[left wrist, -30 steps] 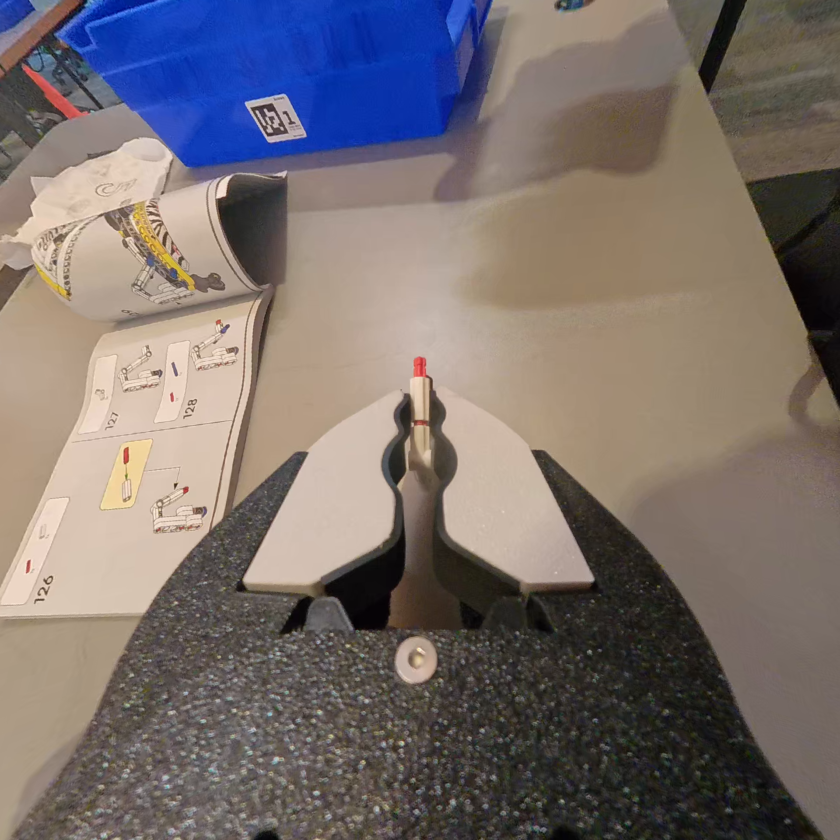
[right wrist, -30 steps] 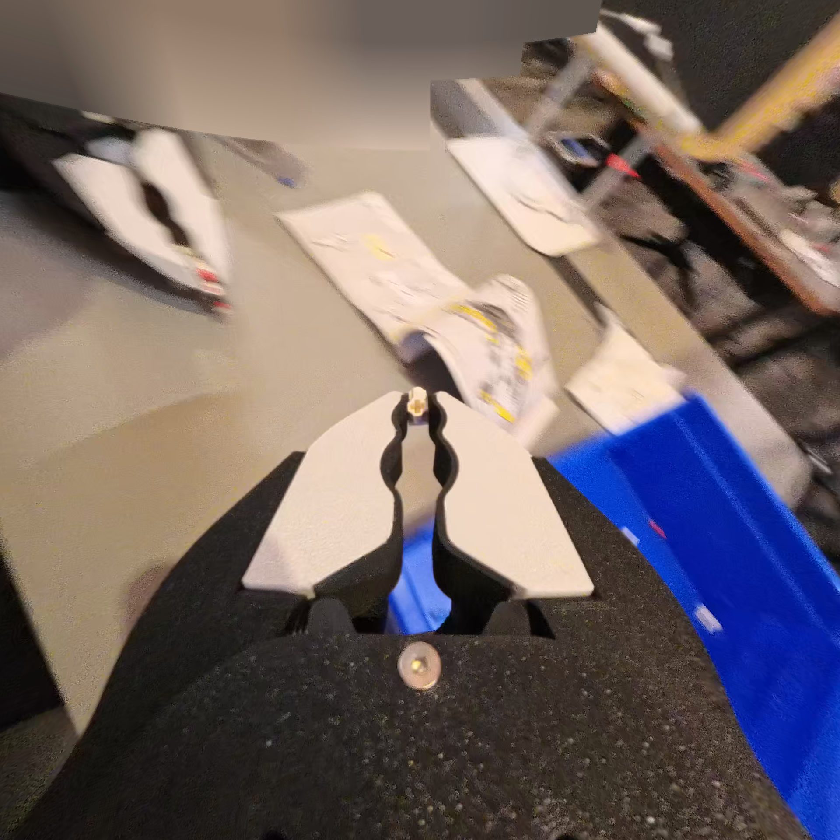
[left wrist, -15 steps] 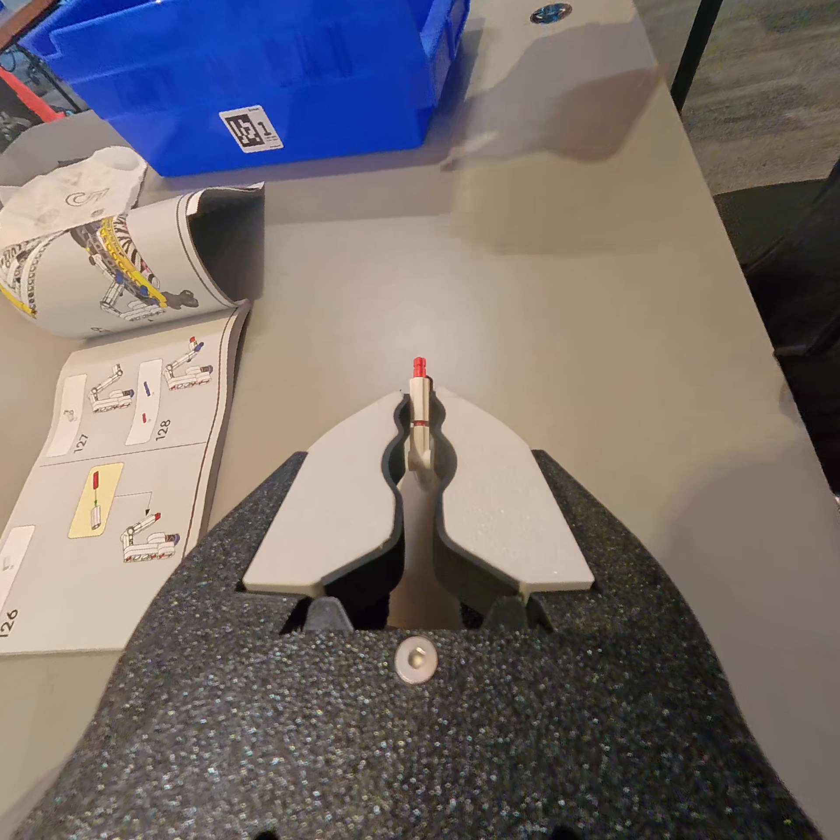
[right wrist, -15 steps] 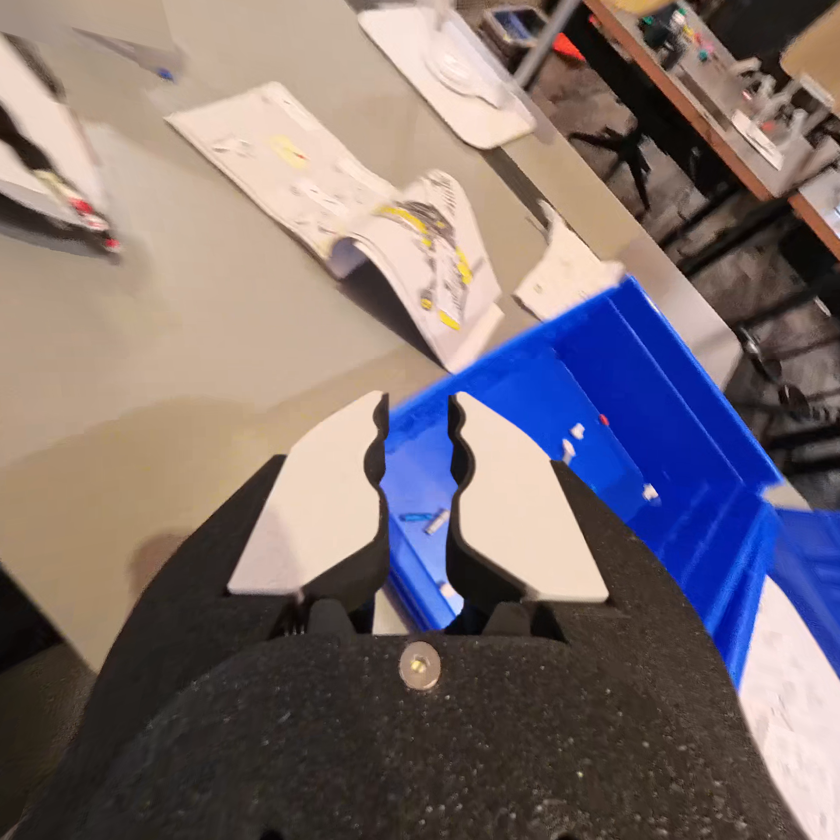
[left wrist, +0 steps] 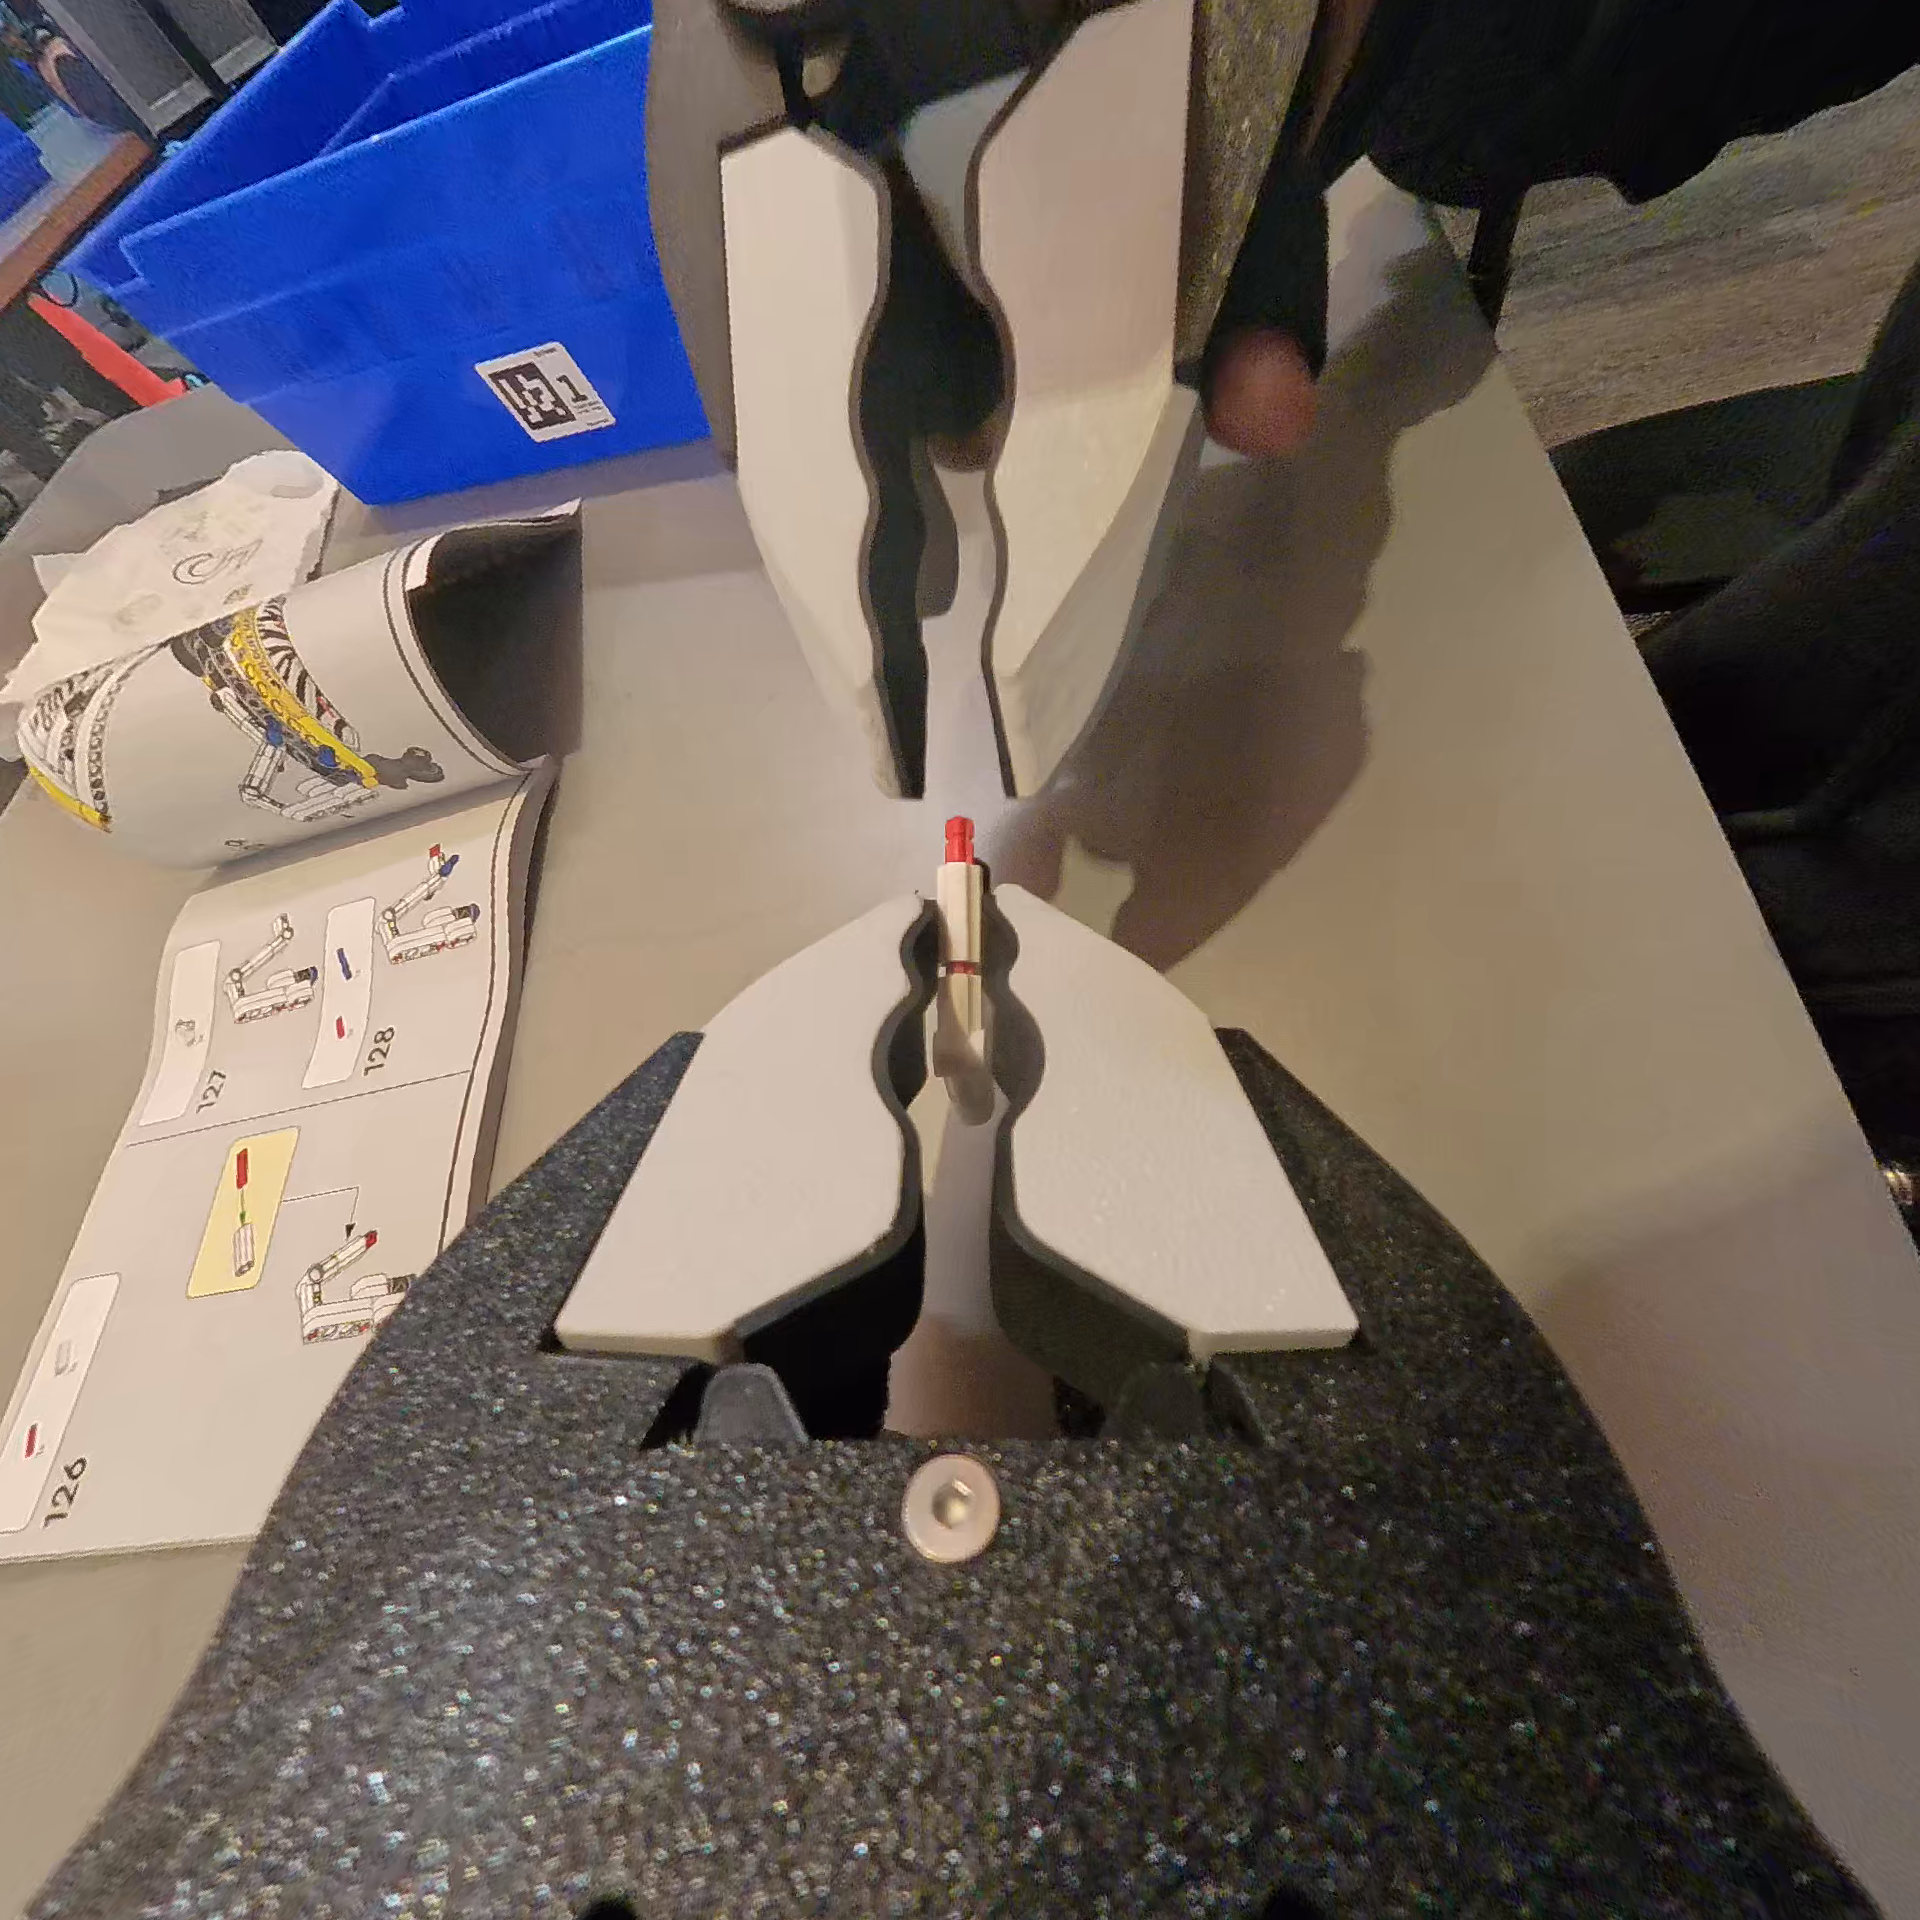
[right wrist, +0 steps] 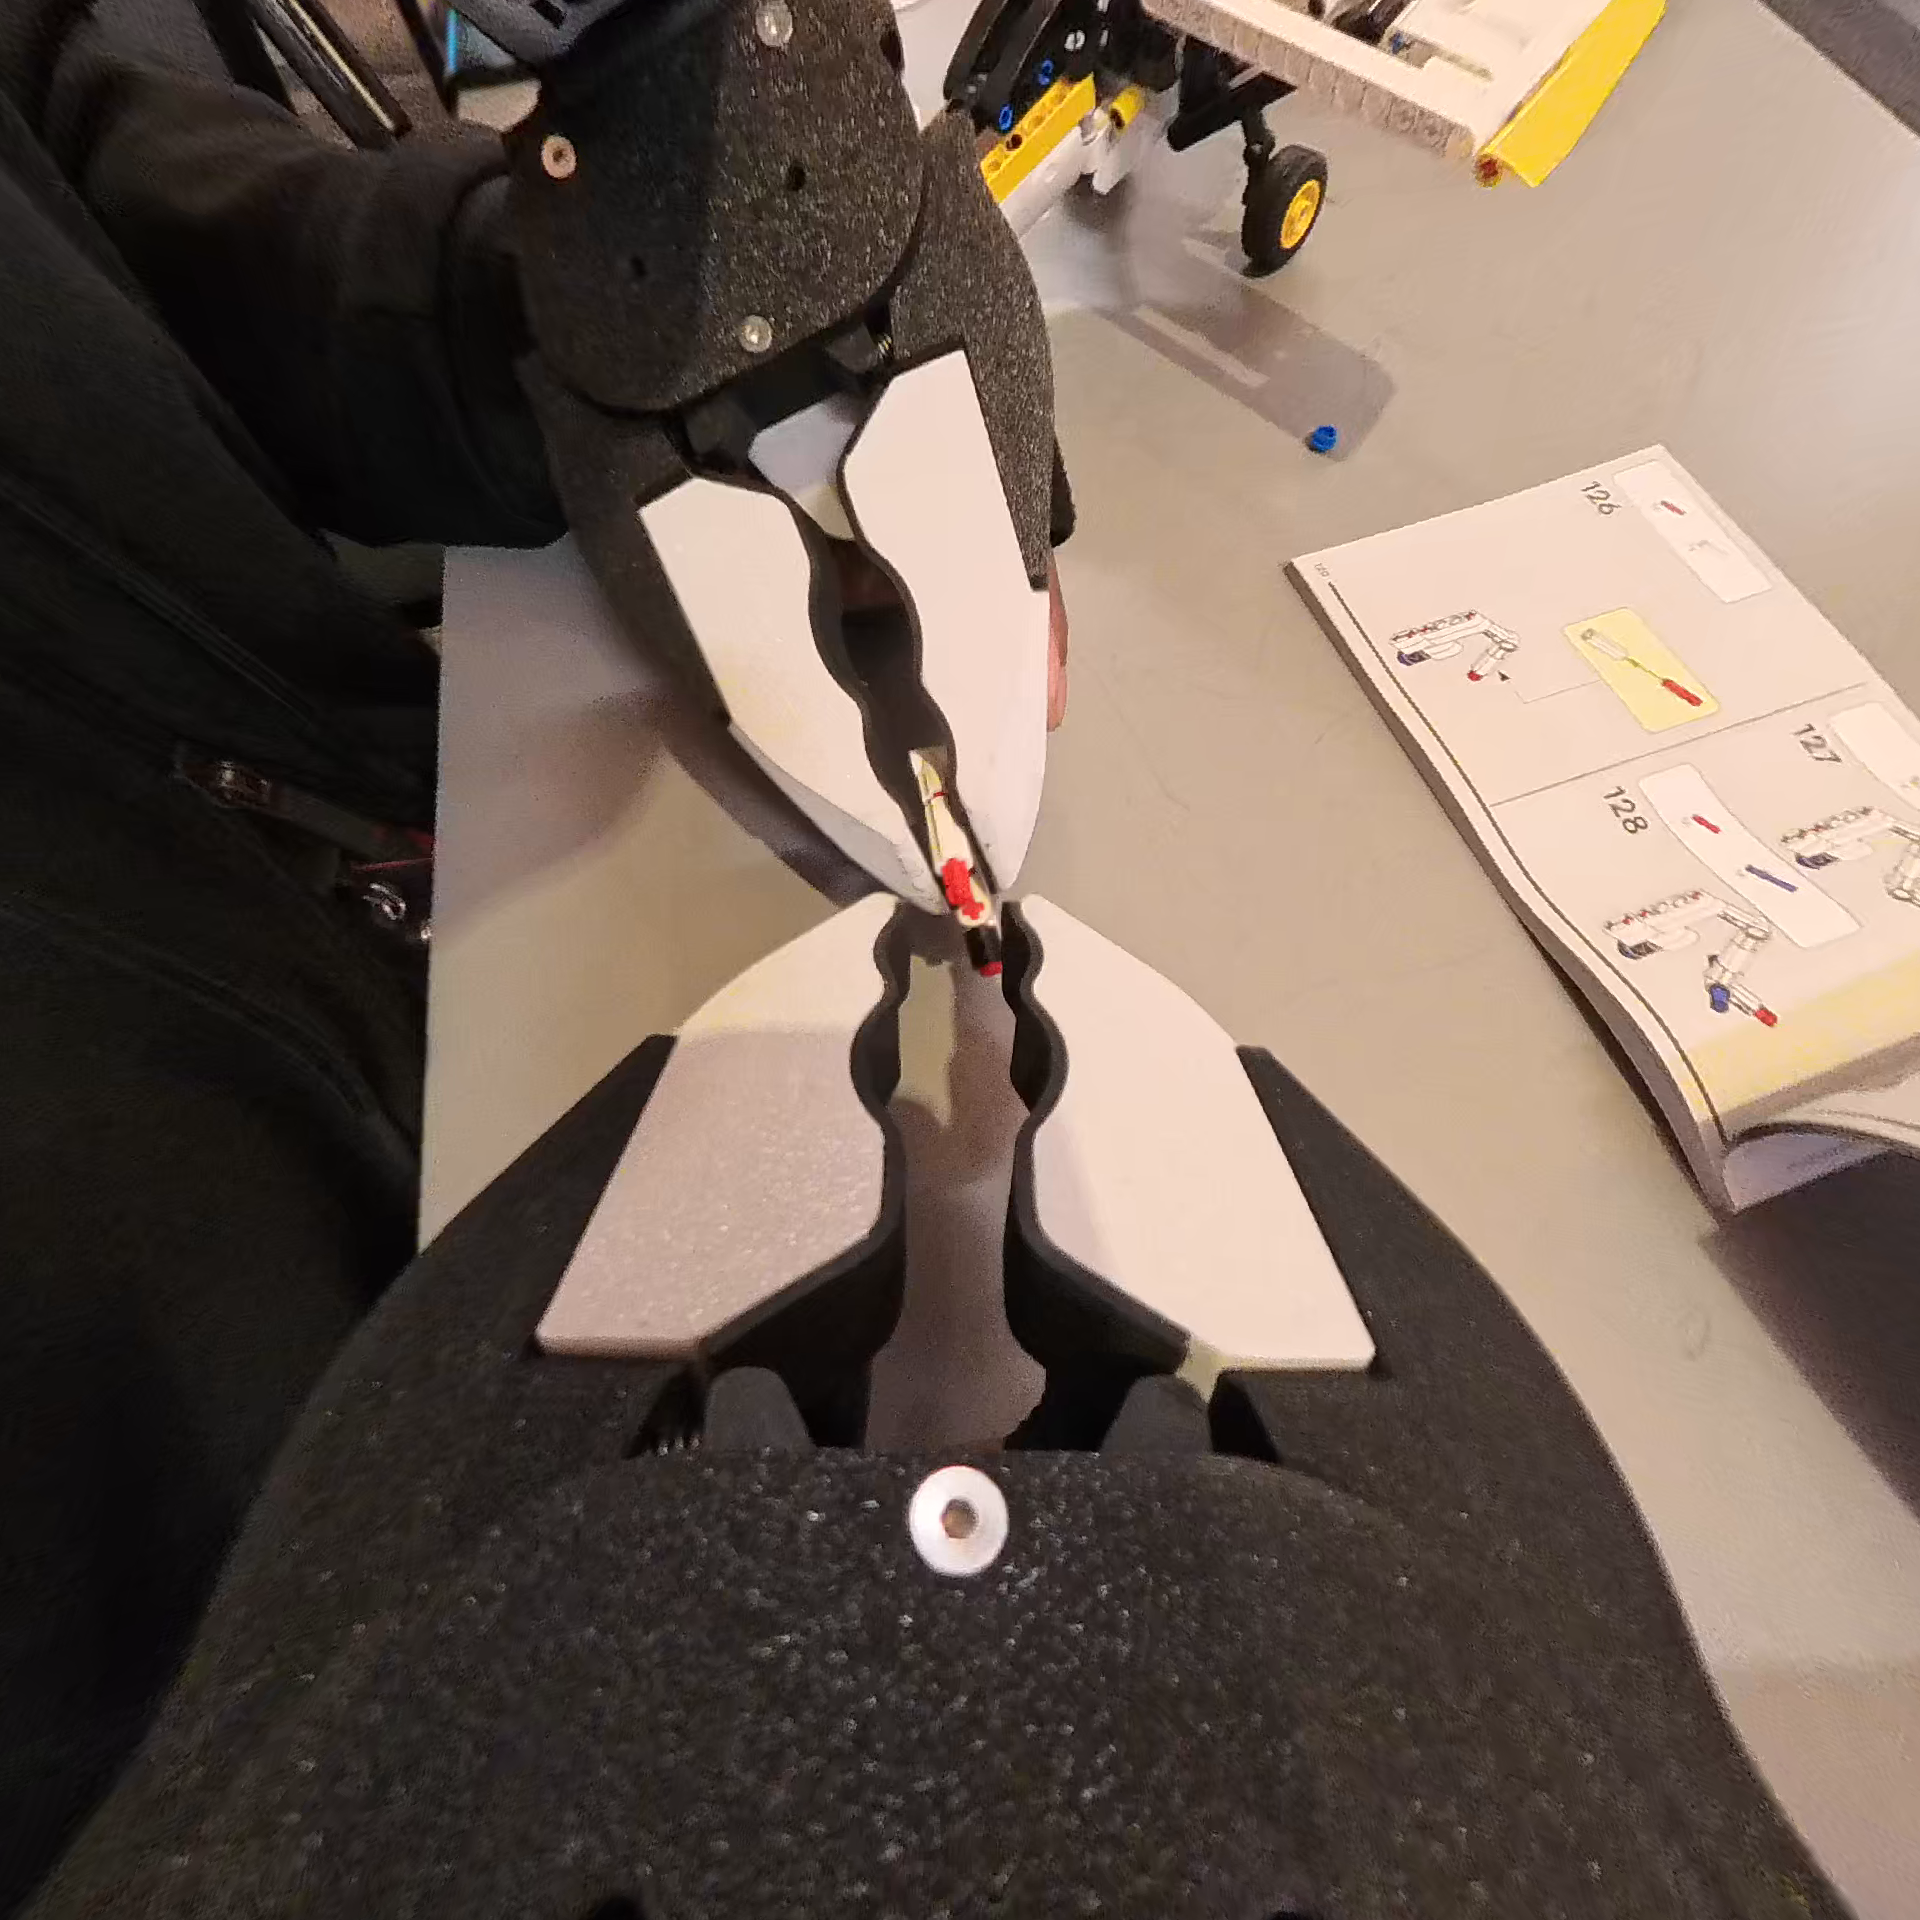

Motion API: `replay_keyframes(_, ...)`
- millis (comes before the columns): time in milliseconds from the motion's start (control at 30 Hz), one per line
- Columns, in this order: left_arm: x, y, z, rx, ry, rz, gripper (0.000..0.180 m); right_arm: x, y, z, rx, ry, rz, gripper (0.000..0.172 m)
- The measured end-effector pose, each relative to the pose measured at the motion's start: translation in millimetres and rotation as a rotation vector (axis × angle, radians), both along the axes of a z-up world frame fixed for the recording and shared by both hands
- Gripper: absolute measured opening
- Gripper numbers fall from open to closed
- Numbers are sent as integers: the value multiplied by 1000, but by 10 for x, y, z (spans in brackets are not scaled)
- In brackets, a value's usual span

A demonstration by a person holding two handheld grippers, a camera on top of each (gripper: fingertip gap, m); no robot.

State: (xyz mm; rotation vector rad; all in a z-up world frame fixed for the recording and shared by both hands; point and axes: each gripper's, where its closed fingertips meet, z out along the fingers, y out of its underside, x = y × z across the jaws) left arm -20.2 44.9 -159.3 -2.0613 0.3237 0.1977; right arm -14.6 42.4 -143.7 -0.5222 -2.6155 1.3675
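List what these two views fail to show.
- Right gripper: whether its open fingertips touch the red-tipped white pin; the left gripper holding it overlaps them.
- Blue bin: contents, cut off by the left view's top edge.
- Yellow-and-white model: mostly cropped at the right view's top.

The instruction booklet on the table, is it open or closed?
Open. The instruction booklet lies flat on the grey table, showing picture steps, and its far pages curl over.

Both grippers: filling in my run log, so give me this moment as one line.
left gripper: shut on white connector with red pin | right gripper: open, tips facing the pin | instruction booklet open on table
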Motion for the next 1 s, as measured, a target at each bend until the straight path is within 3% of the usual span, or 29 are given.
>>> replay_keyframes(333,5,-12,-7,-5,-17,-11,8,-24,-117,-62,-18,-31,48,7)
replay_keyframes(600,-32,-38,117,81,-140,13,13,-42,-59,40,-180,-127,40,6)
replay_keyframes(1000,-27,-53,67,42,-74,5,7,-34,-120,79,-191,-99,79,12)
